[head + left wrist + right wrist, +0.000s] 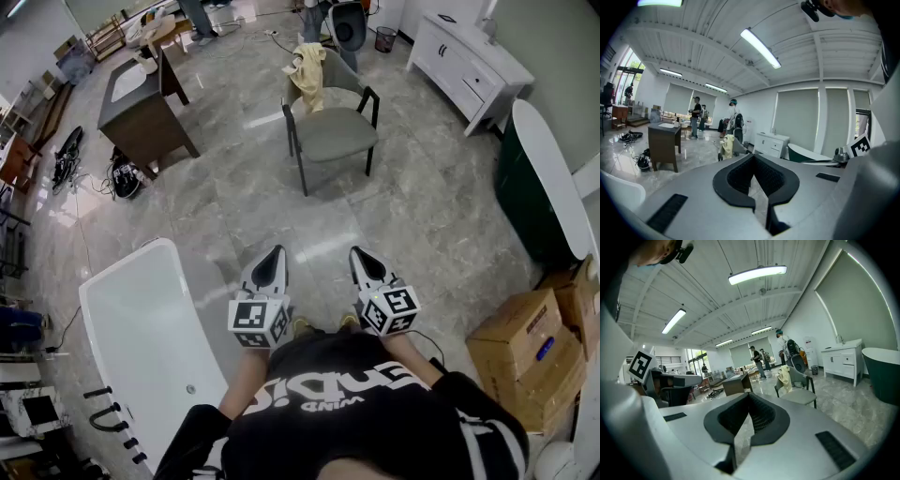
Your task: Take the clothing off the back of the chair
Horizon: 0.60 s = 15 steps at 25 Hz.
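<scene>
A pale yellow piece of clothing (307, 75) hangs over the back of a grey armchair (335, 133) with dark legs, far ahead on the marble floor. The clothing (725, 146) looks small in the left gripper view, and the clothing (784, 379) drapes on the chair (802, 397) in the right gripper view. My left gripper (275, 251) and right gripper (357, 251) are held side by side close to my body, well short of the chair. Both point towards it. In both gripper views, the left gripper (753, 155) and the right gripper (749, 393) have their tips together with nothing between them.
A white bathtub (141, 328) lies at my left. A dark vanity cabinet (141, 103) stands left of the chair, shoes and cables (122, 178) beside it. A white cabinet (469, 66), a dark green tub (539, 178) and cardboard boxes (520, 347) line the right. People (319, 14) stand behind the chair.
</scene>
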Each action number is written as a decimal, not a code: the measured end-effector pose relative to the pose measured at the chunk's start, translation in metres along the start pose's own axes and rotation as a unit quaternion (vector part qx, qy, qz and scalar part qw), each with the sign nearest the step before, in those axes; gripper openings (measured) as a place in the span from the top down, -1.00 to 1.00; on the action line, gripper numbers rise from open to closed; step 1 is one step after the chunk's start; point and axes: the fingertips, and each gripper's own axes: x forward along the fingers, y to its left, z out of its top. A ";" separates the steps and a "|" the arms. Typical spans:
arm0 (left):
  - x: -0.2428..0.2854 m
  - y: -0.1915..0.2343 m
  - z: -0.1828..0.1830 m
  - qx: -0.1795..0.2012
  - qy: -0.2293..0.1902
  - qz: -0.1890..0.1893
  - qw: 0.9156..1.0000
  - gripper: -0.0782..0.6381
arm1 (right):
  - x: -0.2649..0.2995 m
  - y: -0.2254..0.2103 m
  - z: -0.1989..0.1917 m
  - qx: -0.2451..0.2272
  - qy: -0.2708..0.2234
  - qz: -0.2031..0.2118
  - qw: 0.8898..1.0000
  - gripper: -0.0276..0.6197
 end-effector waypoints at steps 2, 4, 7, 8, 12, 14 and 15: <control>0.005 0.005 0.000 0.003 -0.003 -0.005 1.000 0.74 | 0.007 0.002 0.002 -0.007 -0.005 0.000 1.000 0.87; 0.007 0.010 -0.002 0.005 -0.005 -0.011 1.000 0.74 | 0.013 0.005 0.001 -0.010 -0.011 -0.002 1.000 0.87; 0.004 0.019 -0.009 -0.015 -0.006 -0.027 1.000 0.74 | 0.018 0.010 -0.007 0.008 -0.014 -0.007 1.000 0.87; 0.003 0.022 -0.011 -0.020 -0.007 -0.030 0.999 0.74 | 0.021 0.011 -0.010 0.014 -0.013 -0.010 1.000 0.87; 0.007 0.034 -0.006 -0.008 -0.011 -0.031 0.999 0.74 | 0.032 0.009 -0.008 0.009 -0.017 -0.023 1.000 0.87; 0.011 0.040 -0.006 -0.006 -0.009 -0.031 0.999 0.74 | 0.038 0.008 -0.006 0.011 -0.019 -0.029 0.999 0.87; 0.013 0.044 -0.006 -0.005 -0.008 -0.031 0.999 0.74 | 0.041 0.007 -0.006 0.012 -0.020 -0.031 0.999 0.87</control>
